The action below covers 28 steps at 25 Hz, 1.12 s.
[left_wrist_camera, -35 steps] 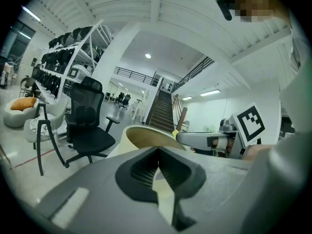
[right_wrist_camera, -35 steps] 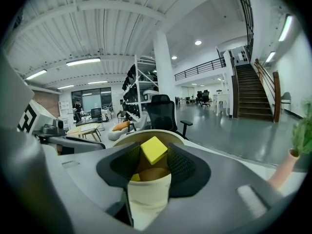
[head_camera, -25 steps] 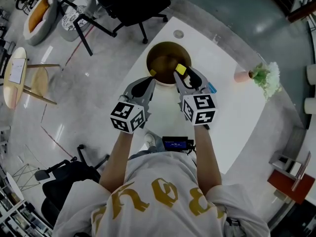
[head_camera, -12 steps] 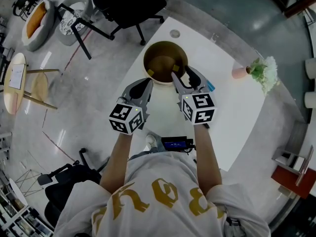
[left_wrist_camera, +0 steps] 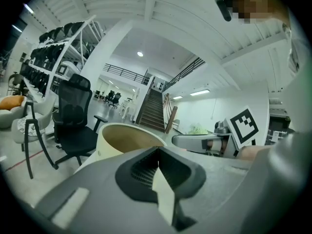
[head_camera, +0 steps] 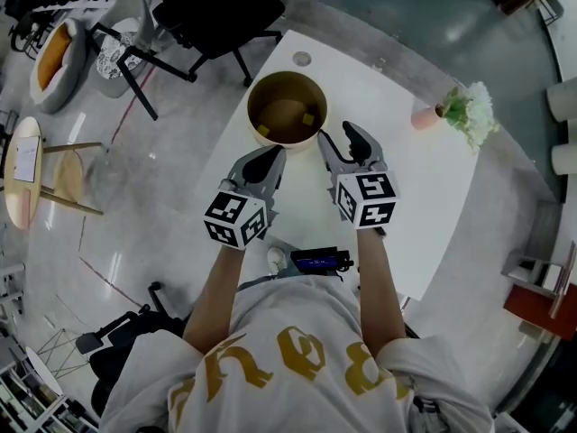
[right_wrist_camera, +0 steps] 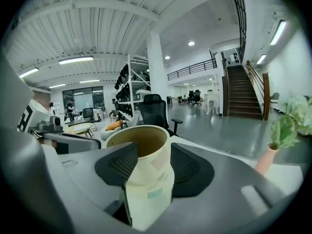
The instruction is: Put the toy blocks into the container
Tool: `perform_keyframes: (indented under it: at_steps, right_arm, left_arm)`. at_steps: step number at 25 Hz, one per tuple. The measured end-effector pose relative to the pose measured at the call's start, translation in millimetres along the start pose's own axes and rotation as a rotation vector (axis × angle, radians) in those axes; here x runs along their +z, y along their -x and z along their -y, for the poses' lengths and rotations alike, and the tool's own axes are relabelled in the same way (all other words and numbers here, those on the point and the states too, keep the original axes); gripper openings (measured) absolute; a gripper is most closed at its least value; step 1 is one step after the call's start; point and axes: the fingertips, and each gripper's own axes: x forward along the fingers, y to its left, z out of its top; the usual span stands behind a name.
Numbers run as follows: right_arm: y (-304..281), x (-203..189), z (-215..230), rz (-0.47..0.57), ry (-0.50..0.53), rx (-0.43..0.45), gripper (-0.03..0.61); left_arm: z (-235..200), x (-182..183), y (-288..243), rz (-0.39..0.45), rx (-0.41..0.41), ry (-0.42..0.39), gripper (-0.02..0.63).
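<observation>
The round tan container [head_camera: 287, 108] stands on the white table [head_camera: 410, 197], and two yellow toy blocks lie in it: one [head_camera: 262, 131] by the near-left wall, one [head_camera: 308, 118] to the right. My left gripper [head_camera: 270, 158] is shut and empty, just short of the container's near rim. My right gripper [head_camera: 339, 140] is open and empty, off the container's right side. In the left gripper view the pads meet in front of the container [left_wrist_camera: 127, 138]. The right gripper view shows the container [right_wrist_camera: 141, 147] through the gap between the open pads.
A pink vase with a green plant [head_camera: 460, 111] stands at the table's far right. A small dark device [head_camera: 317, 262] lies at the table's near edge. A black office chair [head_camera: 212, 12] stands beyond the table on the left. A round hole [head_camera: 301, 59] sits behind the container.
One second ago my right gripper held a yellow block over the container. It has opened, the block lies inside, and both grippers have drawn back from the rim.
</observation>
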Motion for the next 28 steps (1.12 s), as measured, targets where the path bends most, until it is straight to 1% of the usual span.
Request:
perform_keyframes:
  at_steps: [4, 9, 16, 20, 28]
  right_arm:
    - [11.8, -4.1, 12.3, 0.002, -0.012, -0.035, 0.227]
    - [21.0, -6.8, 24.0, 0.001, -0.014, -0.058, 0.228]
    - [32.5, -26.9, 49.8, -0.032, -0.049, -0.091, 0.224]
    - [33.5, -37.0, 59.9, -0.069, -0.036, -0.094, 0.224]
    - [30.7, -64.3, 83.3, -0.188, 0.025, -0.087, 0.227]
  left_arm:
    - [12.0, -4.6, -4.5, -0.014, -0.031, -0.013, 0.009]
    - [21.4, -8.4, -9.5, -0.027, -0.054, -0.023, 0.009]
    - [35.9, -19.8, -20.5, -0.055, -0.092, -0.016, 0.010]
    - [41.7, -22.3, -31.0, -0.067, -0.110, -0.018, 0.009]
    - [51.1, -40.5, -49.3, -0.119, -0.148, -0.015, 0.009]
